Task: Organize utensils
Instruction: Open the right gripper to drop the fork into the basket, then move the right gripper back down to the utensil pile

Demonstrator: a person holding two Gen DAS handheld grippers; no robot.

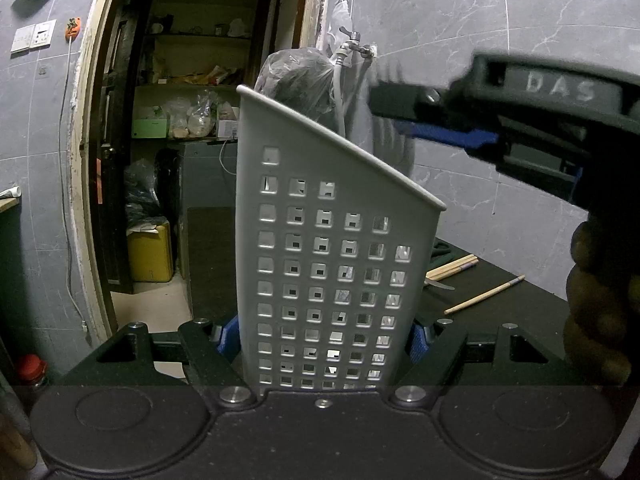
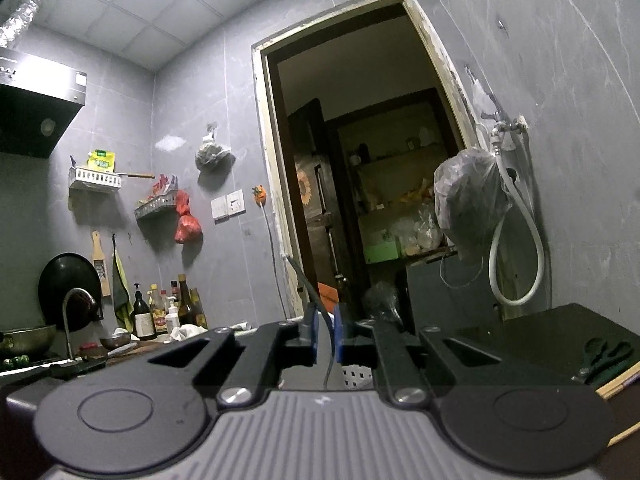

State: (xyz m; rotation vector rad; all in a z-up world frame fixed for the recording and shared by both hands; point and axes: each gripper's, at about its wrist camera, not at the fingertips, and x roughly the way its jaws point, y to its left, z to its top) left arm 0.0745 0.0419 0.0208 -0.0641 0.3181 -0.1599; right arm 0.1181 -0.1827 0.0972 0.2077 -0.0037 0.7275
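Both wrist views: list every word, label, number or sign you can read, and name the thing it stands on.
"DAS" – raised letters on the body of the right hand-held gripper, seen in the left wrist view.
Yellow packet in the wall basket: print too small to read.
Bottle labels on the counter: too blurred to read.
Green box on the pantry shelf: no legible text.
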